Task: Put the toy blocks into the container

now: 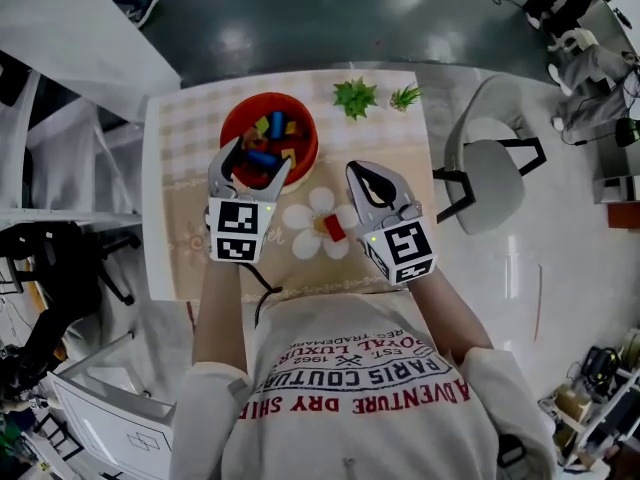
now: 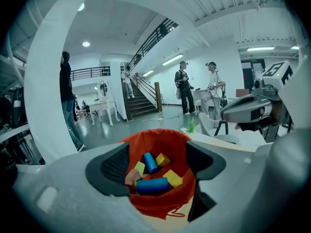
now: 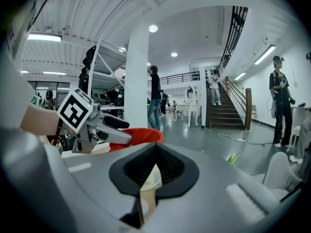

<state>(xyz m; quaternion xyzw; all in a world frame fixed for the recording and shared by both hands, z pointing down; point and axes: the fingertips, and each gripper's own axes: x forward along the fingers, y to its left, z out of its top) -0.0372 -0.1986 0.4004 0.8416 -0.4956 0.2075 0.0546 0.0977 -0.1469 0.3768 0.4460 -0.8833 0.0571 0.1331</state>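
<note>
Left tool [image 2: 158, 166] hangs jaws-apart and empty over the red container [image 1: 305, 118], blocks [image 2: 152, 185] heaped just below its tips, likely the drop spot; right tool [image 3: 150, 178], jaws together on nothing, has the red block [image 1: 334, 227] just off its left flank on the flower mat [image 1: 305, 218], probably the next pick.

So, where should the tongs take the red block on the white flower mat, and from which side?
Probably across two opposite flat sides of the red block, coming from above: it lies low on the white flower mat with its top free. The right tongs are nearest.
</note>
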